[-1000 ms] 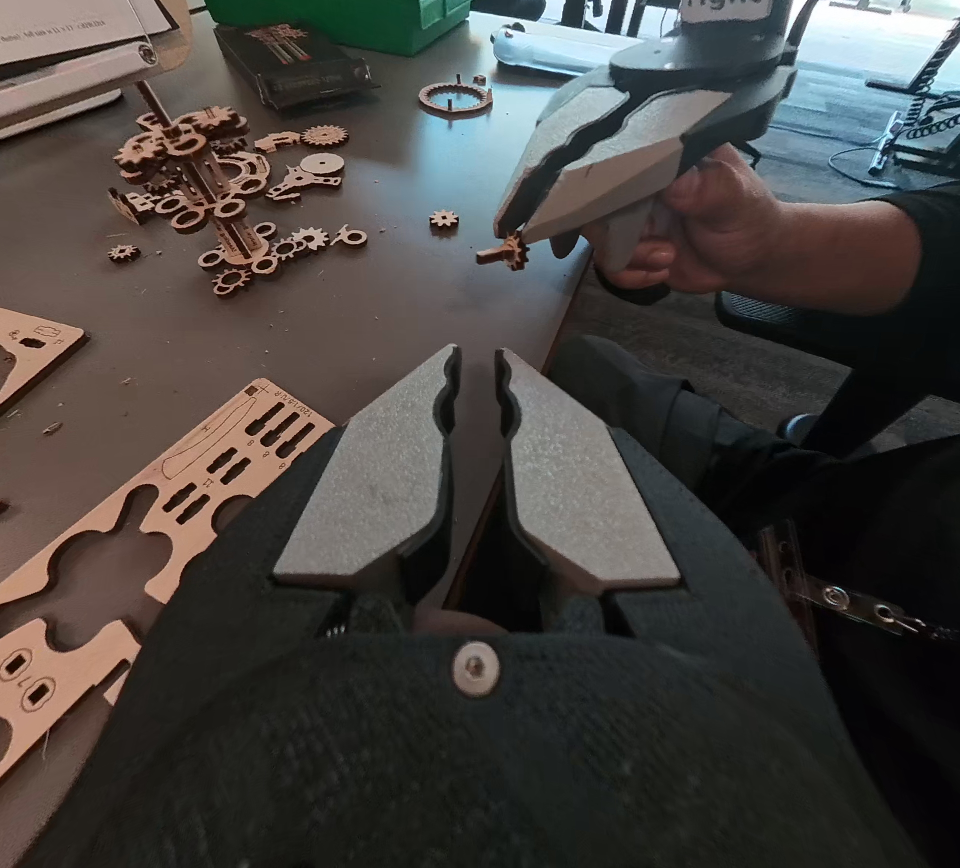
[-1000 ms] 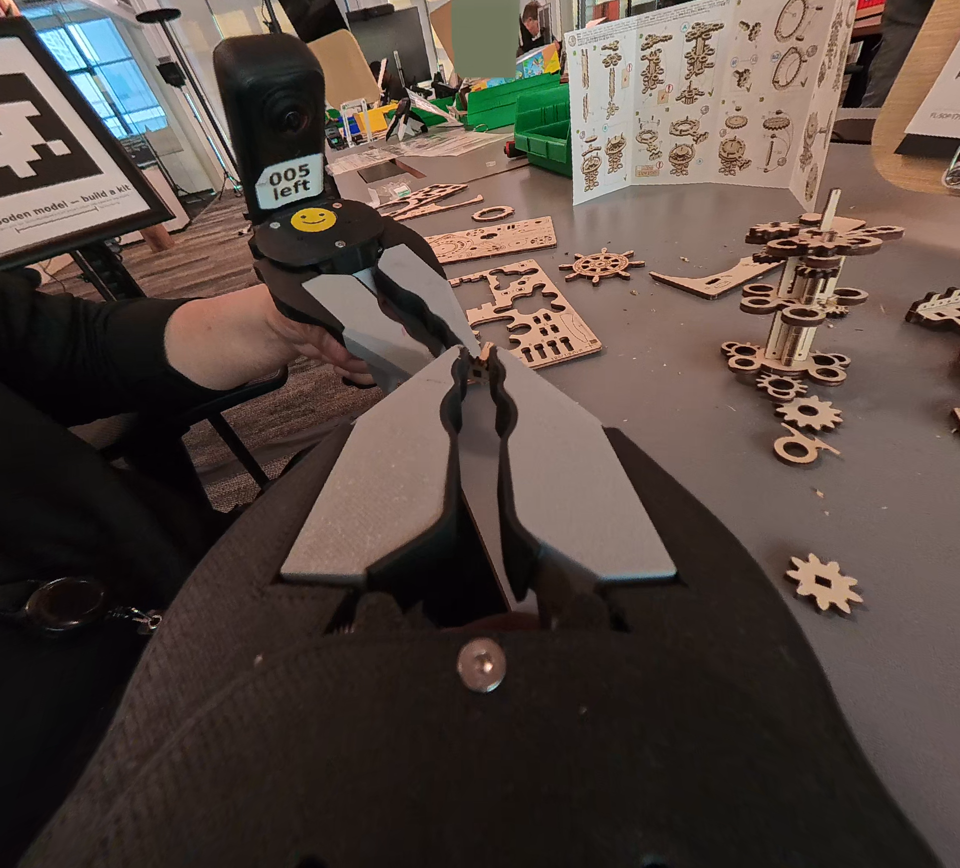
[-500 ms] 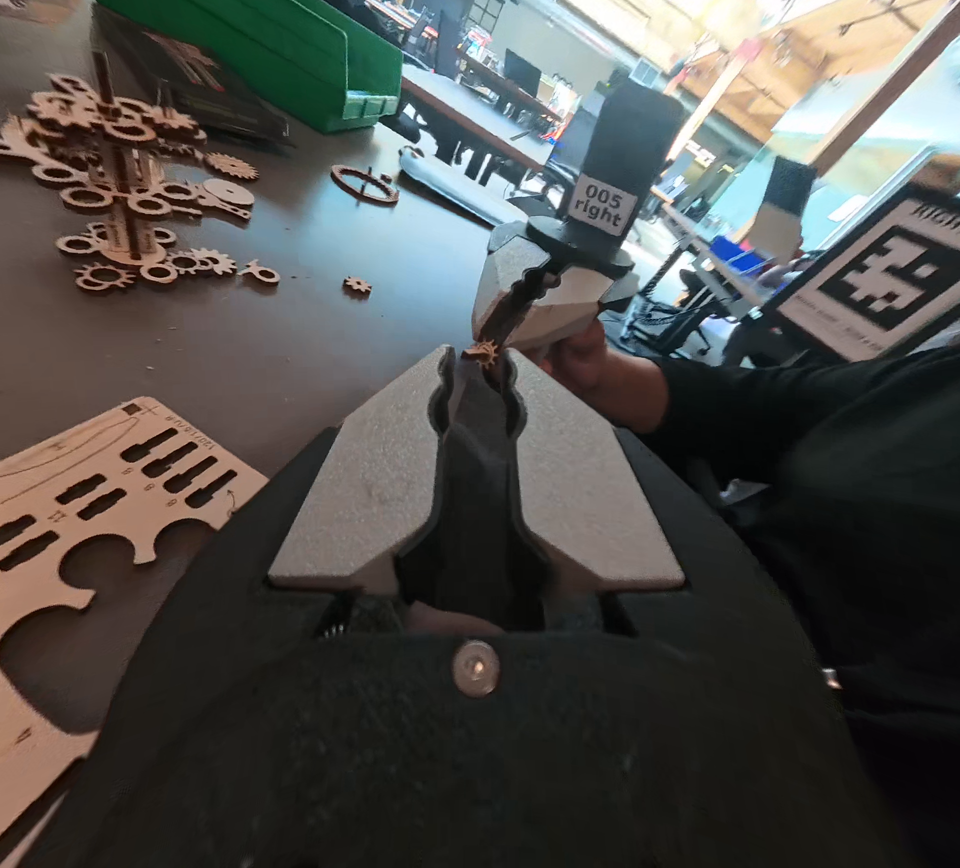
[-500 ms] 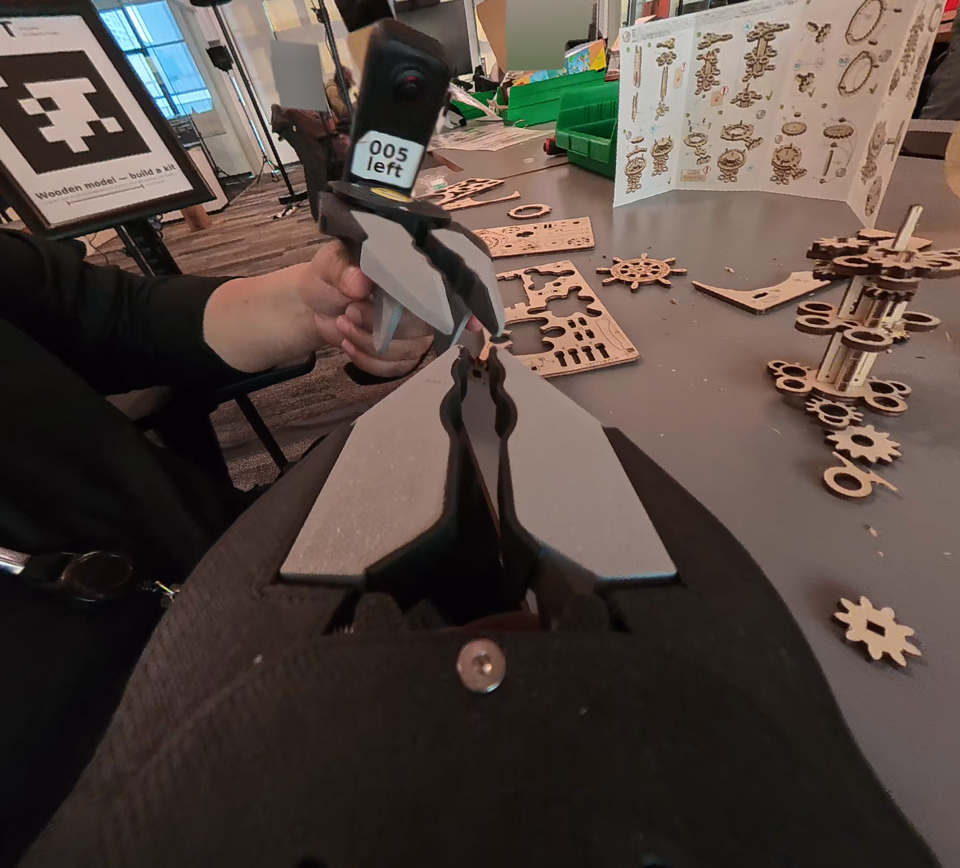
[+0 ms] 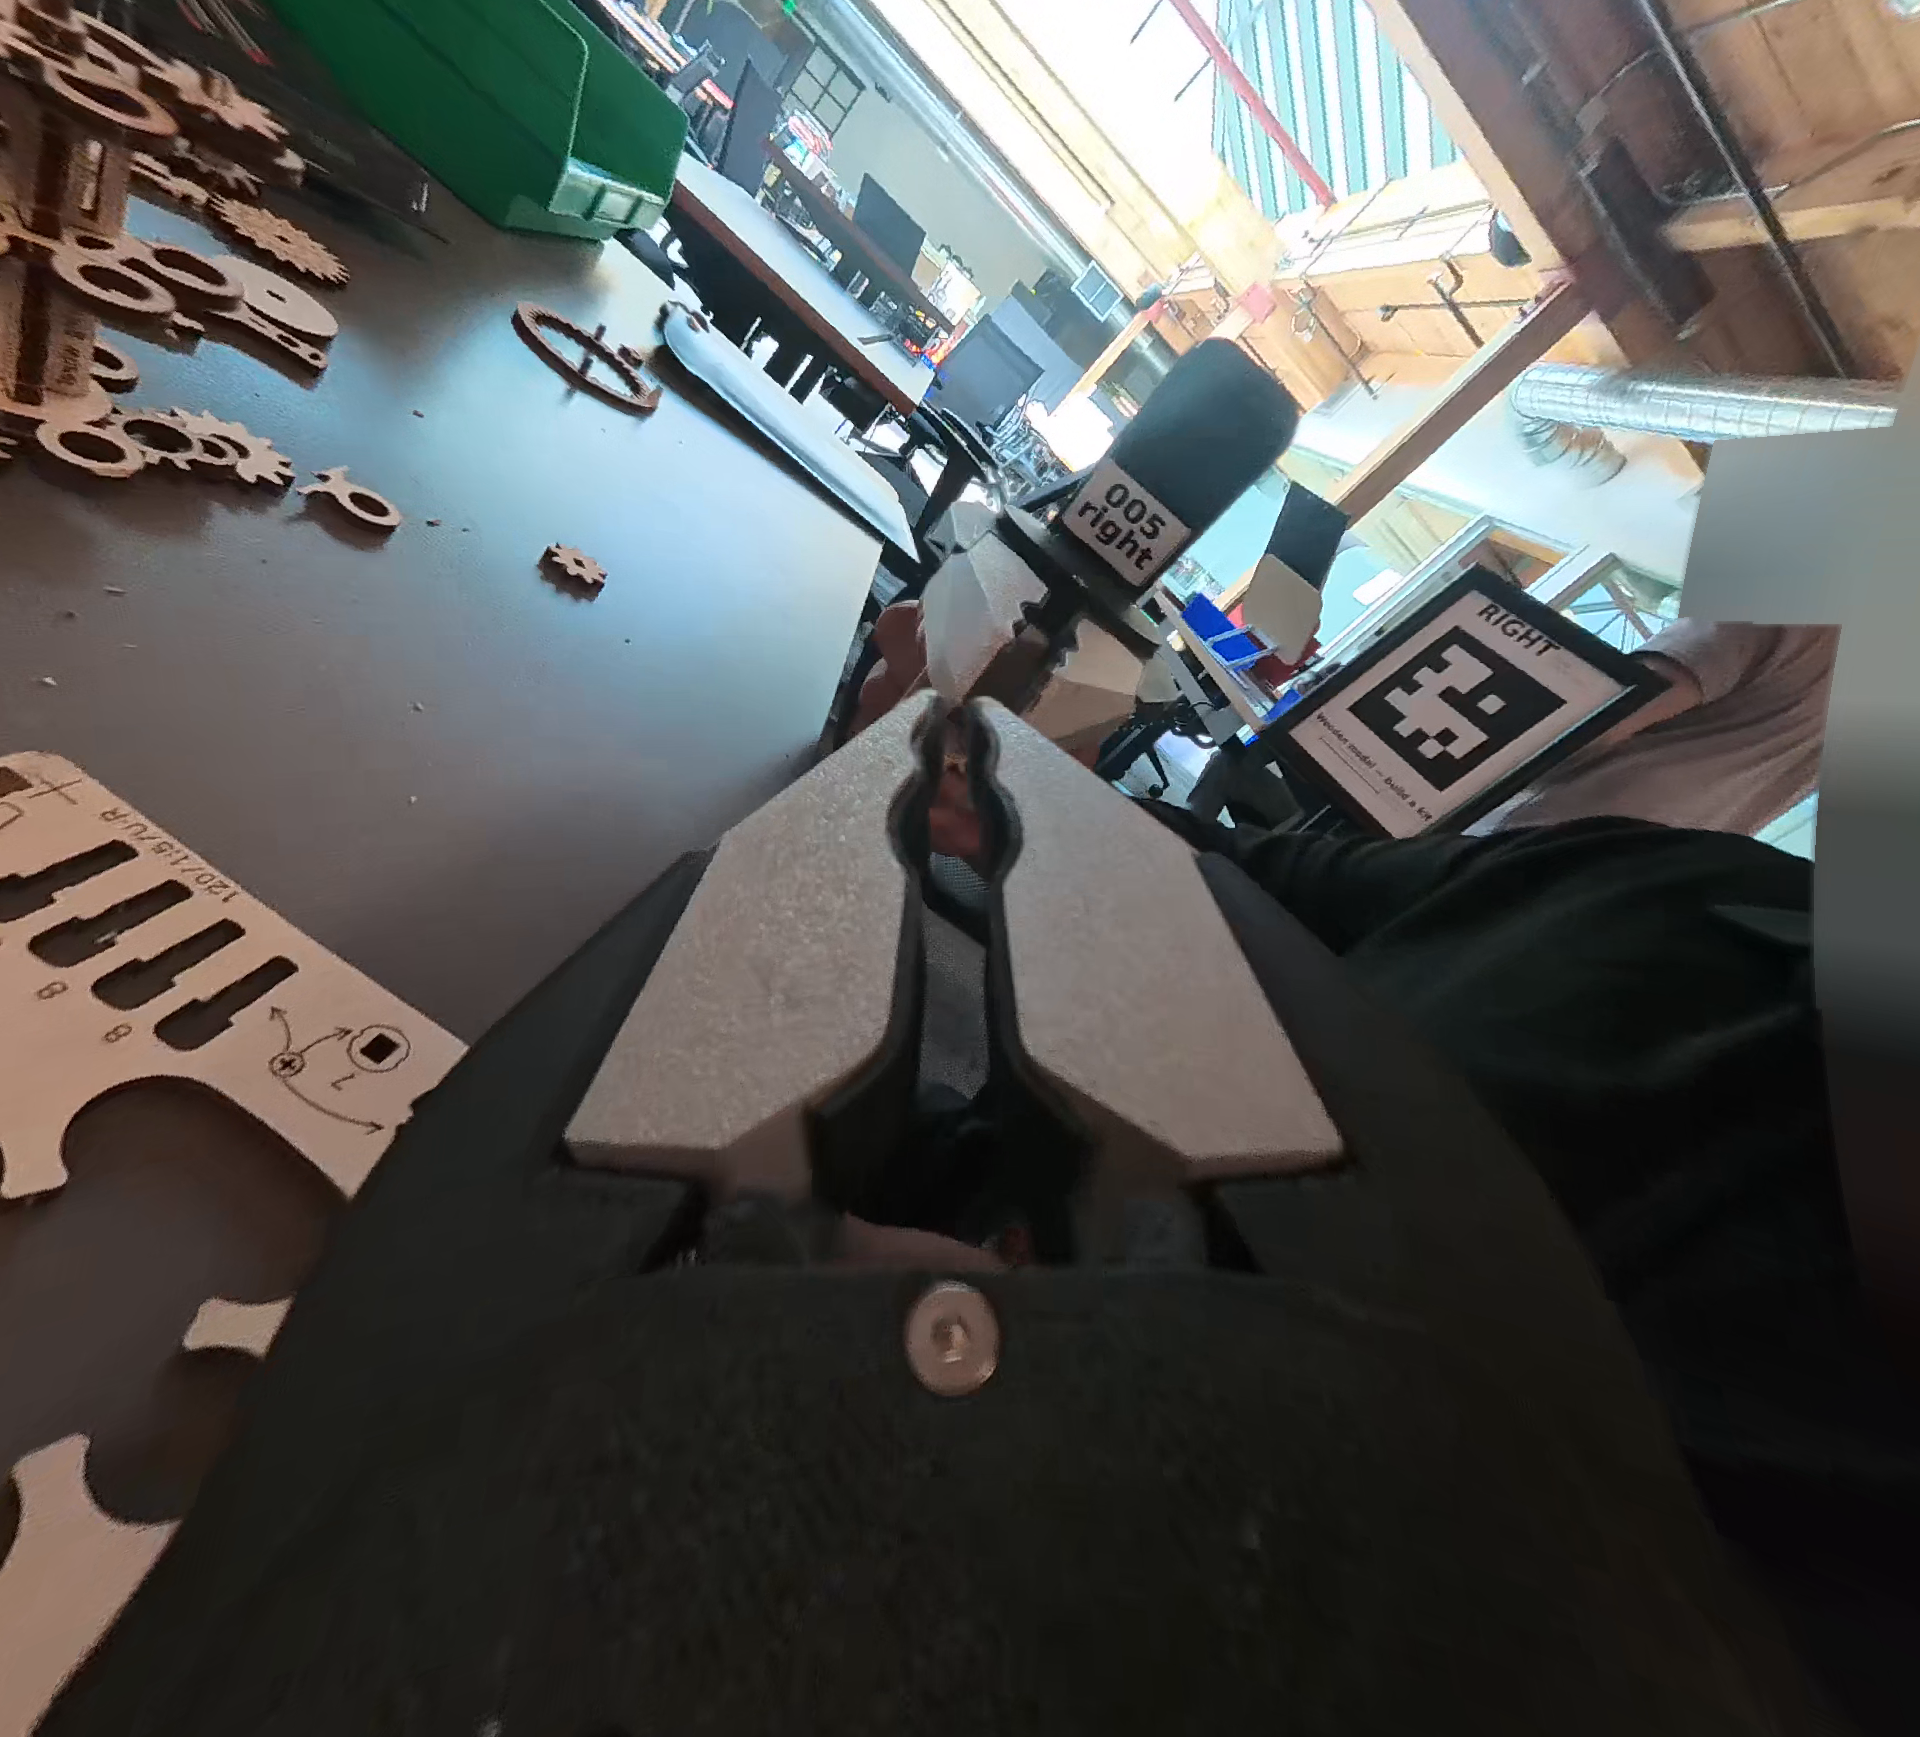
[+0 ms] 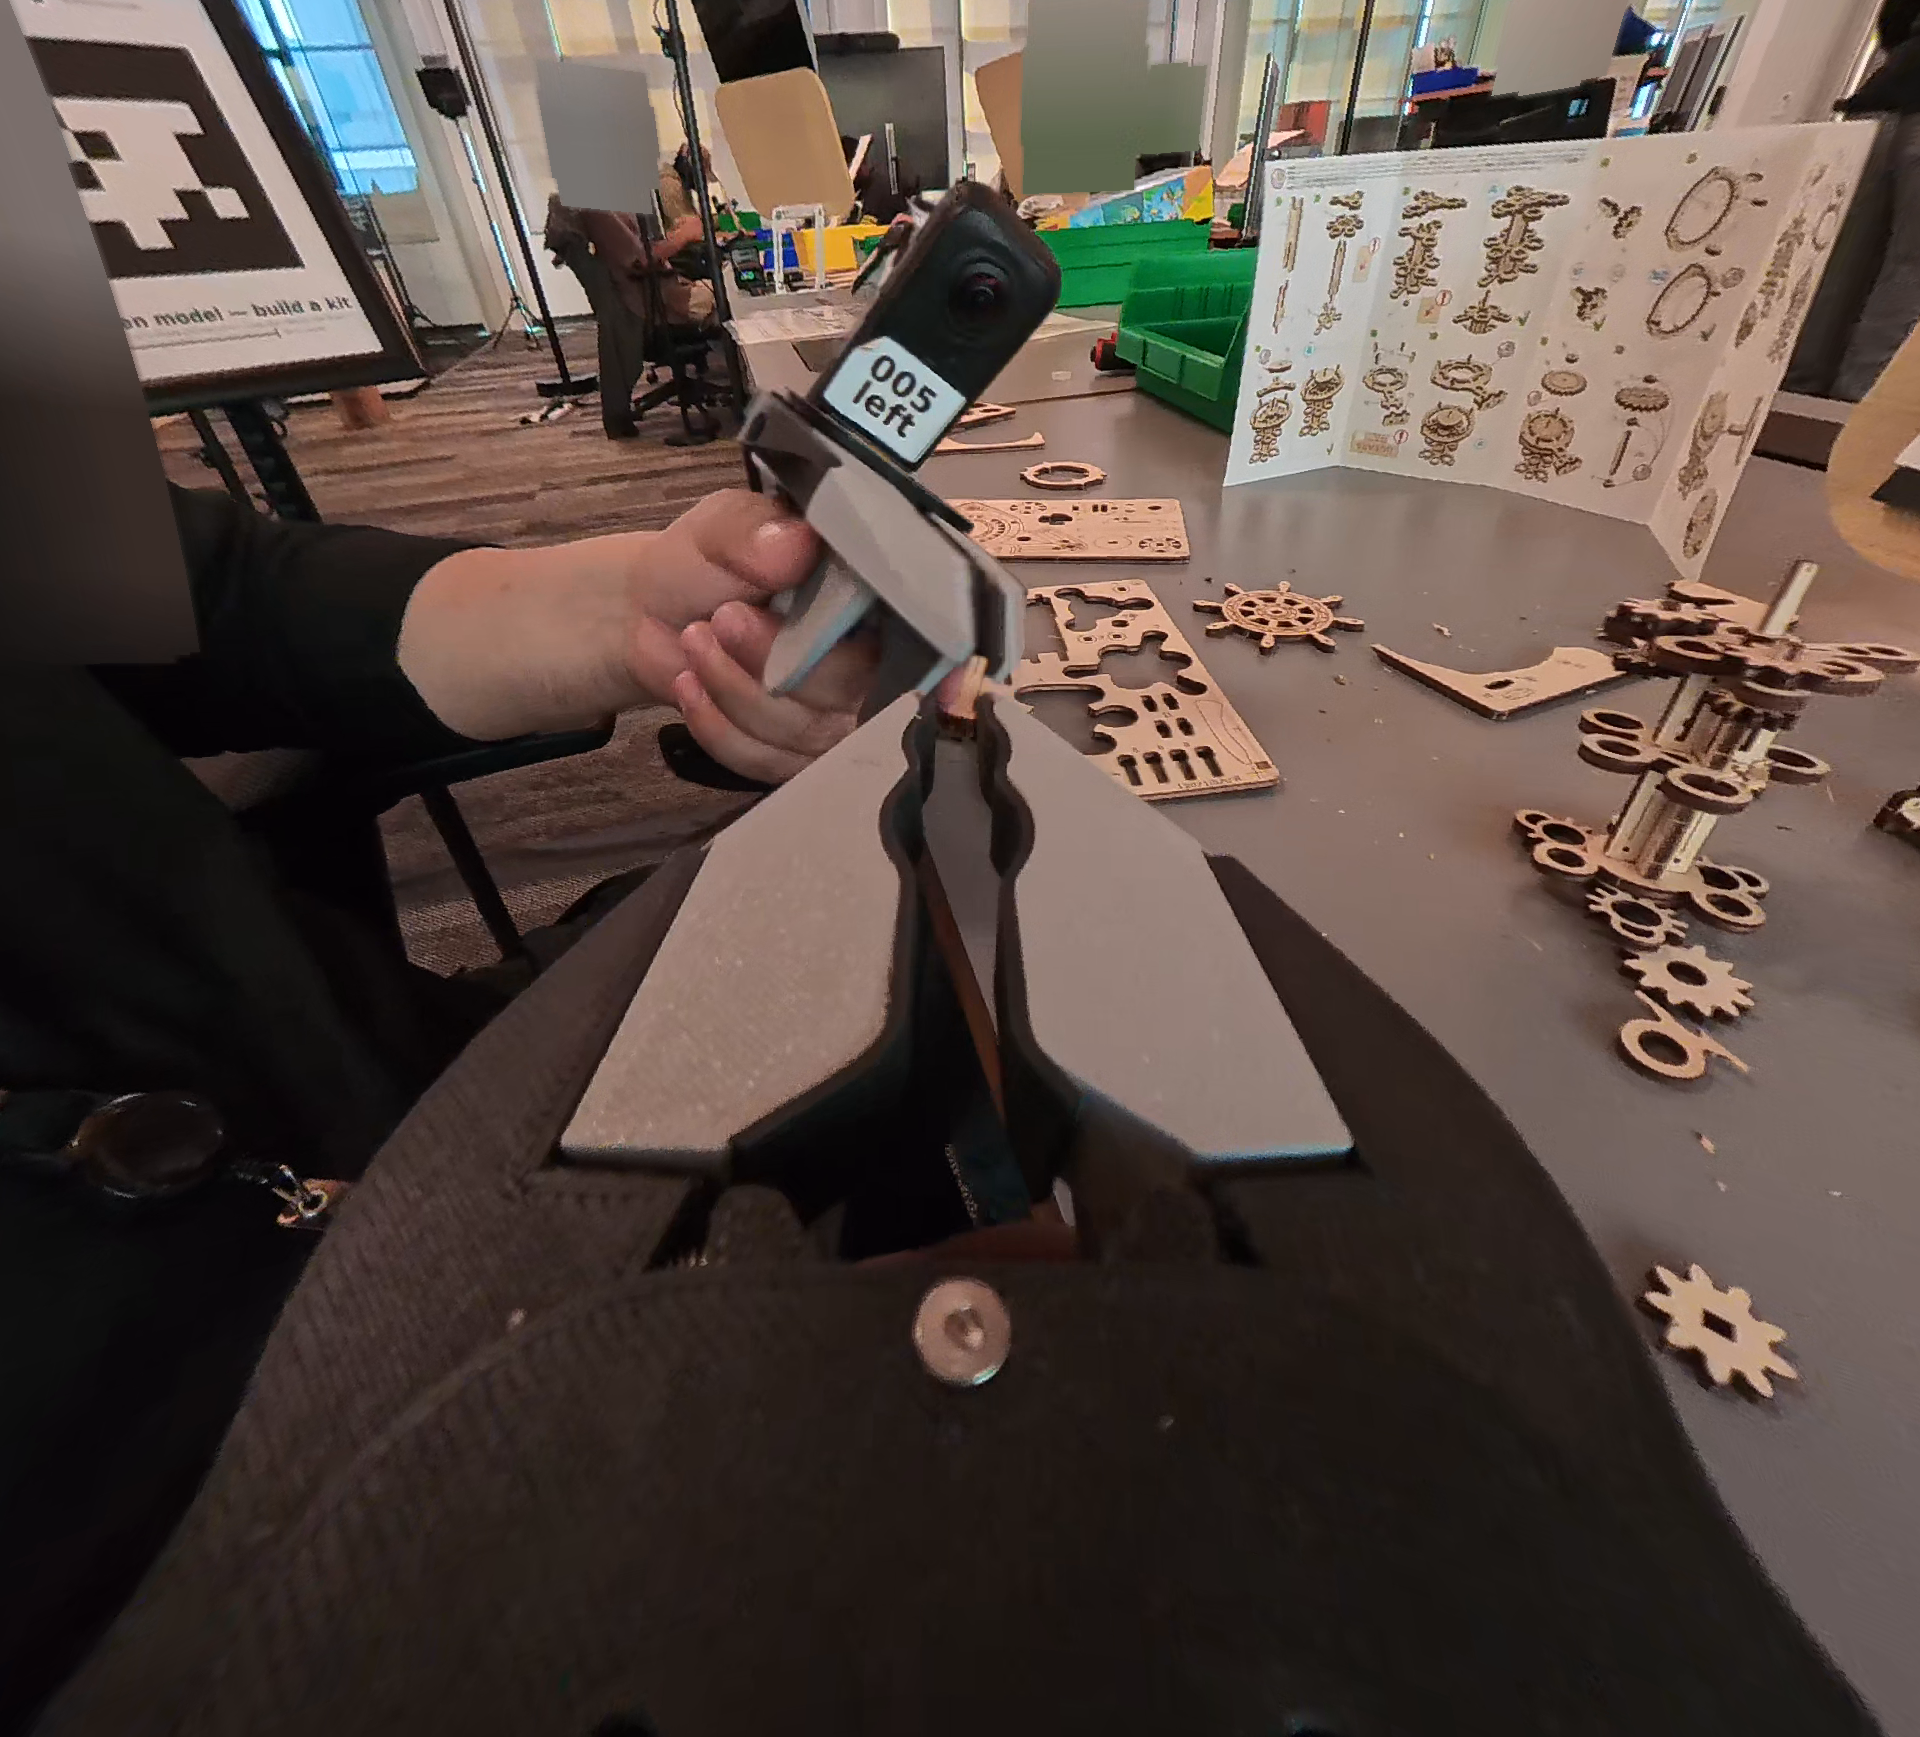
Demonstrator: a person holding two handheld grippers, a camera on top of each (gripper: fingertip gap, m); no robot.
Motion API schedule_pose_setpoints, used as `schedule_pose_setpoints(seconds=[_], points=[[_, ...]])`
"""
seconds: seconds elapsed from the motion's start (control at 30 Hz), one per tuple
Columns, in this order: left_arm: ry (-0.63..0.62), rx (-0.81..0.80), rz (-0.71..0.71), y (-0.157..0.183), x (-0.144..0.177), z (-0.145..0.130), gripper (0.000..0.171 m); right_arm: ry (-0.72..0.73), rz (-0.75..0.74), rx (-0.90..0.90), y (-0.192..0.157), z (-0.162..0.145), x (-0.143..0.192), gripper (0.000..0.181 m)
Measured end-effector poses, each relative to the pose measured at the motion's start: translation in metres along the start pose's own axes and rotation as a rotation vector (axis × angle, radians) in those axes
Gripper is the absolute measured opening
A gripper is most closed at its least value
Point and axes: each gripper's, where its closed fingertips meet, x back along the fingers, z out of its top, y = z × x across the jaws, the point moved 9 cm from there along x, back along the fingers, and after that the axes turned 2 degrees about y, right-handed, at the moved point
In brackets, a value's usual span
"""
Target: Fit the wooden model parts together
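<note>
Small wooden gear piece (image 6: 957,713) pinched in closed right tongs (image 6: 957,731) above desk (image 6: 1403,814) edge, met tip-to-tip by left tongs (image 6: 961,685), nearly closed, seemingly for joining or handover.

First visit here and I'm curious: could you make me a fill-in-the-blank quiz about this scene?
The storage bin on the table is ___.
The right tongs pinch a small ___ part.
The folded instruction sheet stands ___ behind the ship's wheel.
Missing: green; wooden; upright.
</note>
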Motion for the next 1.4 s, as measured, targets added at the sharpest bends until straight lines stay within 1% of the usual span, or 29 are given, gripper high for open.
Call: schedule_pose_setpoints(seconds=[0.17,0.27,0.33,0.4,0.5,0.57,0.6,0.63,0.73,0.87,0.97,1.07,1.2,1.4], points=[[-0.012,-0.019,0.038,-0.002,-0.001,0.0,0.0,-0.006,-0.033,0.025,0.001,0.0,0.001,0.004],[-0.034,-0.053,0.087,-0.003,-0.003,0.003,0.0,-0.021,-0.052,0.012,0.004,-0.001,0.001,0.004],[-0.068,-0.109,0.145,-0.003,-0.004,0.008,0.0,-0.029,-0.063,-0.002,0.008,-0.001,0.002,0.006],[-0.117,-0.189,0.208,-0.002,-0.007,0.013,0.0,-0.024,-0.083,-0.019,0.012,0.001,0.006,0.011],[-0.18,-0.319,0.285,-0.003,-0.011,0.02,0.0,-0.019,-0.108,-0.073,0.021,0.003,0.013,0.01],[-0.219,-0.419,0.391,-0.013,-0.015,0.022,0.0,-0.073,-0.213,-0.132,0.034,-0.001,0.018,0.0],[-0.26,-0.465,0.449,-0.019,-0.018,0.022,0.0,-0.104,-0.251,-0.159,0.039,-0.002,0.02,0.0],[-0.294,-0.49,0.48,-0.022,-0.021,0.022,0.0,-0.103,-0.253,-0.169,0.041,-0.001,0.023,0.0],[-0.323,-0.55,0.487,-0.021,-0.027,0.022,0.0,-0.063,-0.288,-0.159,0.048,0.007,0.039,0.004],[-0.38,-0.611,0.566,-0.028,-0.026,0.024,0.0,-0.094,-0.413,-0.143,0.067,0.016,0.066,0.007],[-0.4,-0.642,0.597,-0.033,-0.029,0.026,0.0,-0.139,-0.453,-0.17,0.079,0.015,0.083,0.009],[-0.443,-0.697,0.637,-0.038,-0.037,0.029,0.002,-0.221,-0.425,-0.221,0.084,0.007,0.087,0.015],[-0.506,-0.703,0.653,-0.046,-0.053,0.031,0.009,-0.352,-0.427,-0.223,0.086,-0.005,0.08,0.022],[-0.587,-0.652,0.71,-0.063,-0.078,0.033,0.023,-0.511,-0.432,-0.203,0.087,-0.017,0.067,0.029]])
